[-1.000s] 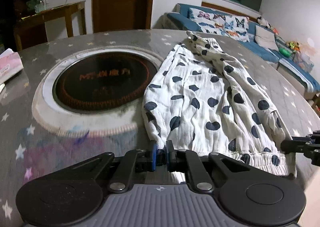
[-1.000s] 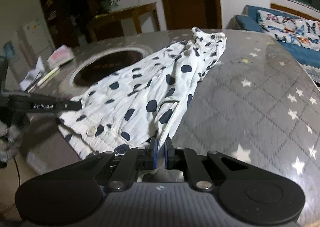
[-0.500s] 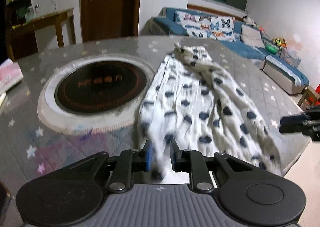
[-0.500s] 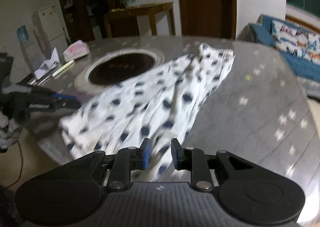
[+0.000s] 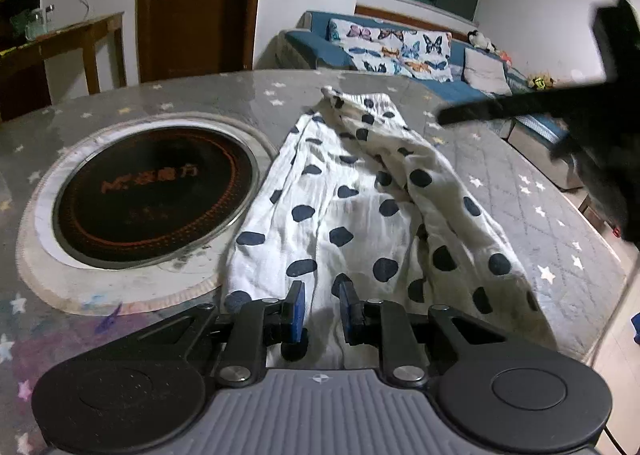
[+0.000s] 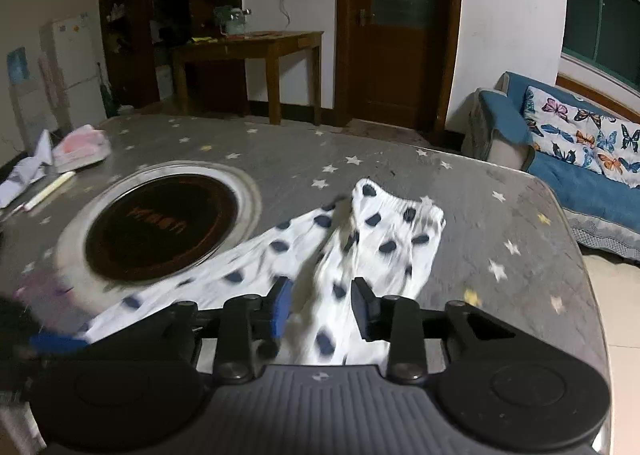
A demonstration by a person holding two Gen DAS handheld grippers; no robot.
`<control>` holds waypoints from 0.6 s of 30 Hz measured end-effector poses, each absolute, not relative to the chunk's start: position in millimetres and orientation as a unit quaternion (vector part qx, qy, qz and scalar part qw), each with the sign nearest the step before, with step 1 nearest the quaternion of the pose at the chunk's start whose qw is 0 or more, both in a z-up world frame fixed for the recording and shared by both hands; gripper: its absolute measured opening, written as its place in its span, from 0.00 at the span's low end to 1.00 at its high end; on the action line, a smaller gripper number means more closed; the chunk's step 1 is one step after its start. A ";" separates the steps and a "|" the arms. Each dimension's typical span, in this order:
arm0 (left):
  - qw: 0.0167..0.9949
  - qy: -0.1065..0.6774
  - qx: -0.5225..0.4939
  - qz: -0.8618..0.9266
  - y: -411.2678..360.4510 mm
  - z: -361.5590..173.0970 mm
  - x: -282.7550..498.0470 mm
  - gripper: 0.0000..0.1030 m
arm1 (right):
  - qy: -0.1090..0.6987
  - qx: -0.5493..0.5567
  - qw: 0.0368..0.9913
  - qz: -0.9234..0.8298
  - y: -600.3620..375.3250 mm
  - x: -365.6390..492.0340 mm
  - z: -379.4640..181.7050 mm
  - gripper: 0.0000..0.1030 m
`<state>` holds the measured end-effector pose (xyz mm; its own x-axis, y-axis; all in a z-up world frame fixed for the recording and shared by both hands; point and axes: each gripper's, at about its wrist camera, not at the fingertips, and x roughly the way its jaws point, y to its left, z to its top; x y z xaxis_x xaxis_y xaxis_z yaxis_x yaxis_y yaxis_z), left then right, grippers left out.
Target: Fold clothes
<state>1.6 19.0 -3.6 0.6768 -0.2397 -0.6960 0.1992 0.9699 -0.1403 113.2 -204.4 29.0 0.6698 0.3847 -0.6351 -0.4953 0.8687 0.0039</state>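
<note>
One spotted garment [image 5: 360, 215] lies long and flat on the table [image 5: 540, 191], just beside the round black cooktop [image 5: 156, 191] — laid out, maybe folded once, so more folds are left. The left tongs [image 5: 322, 305] are narrowly apart and the right tongs [image 6: 320, 305] have just been opening; neither holds cloth. The orange cooktop writing is too blurred to read.

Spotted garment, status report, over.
Left gripper and right gripper: jaws just opened, nothing clamped. Spotted garment flat on table. Nothing in the way.
</note>
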 end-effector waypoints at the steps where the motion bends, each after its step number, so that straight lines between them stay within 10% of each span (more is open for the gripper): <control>1: 0.914 0.386 -0.027 -0.122 18.8 -5.9 4.3 0.20 | 0.329 -0.085 0.910 0.240 -200.1 121.3 27.6 0.32; 8: 0.909 0.396 -0.032 -0.130 19.6 -14.4 14.6 0.20 | 0.350 -0.100 0.903 0.229 -166.1 189.5 5.2 0.33; 18: 0.905 0.401 -0.027 -0.137 15.1 -19.6 16.5 0.47 | 0.377 -0.111 0.895 0.210 -148.5 240.2 -30.3 0.23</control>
<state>16.5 15.1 -19.6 0.6409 -0.2695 -0.7187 0.2264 0.9610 -0.1586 240.2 -148.5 -30.3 0.6276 0.2921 -0.7217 -0.4596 0.8872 -0.0406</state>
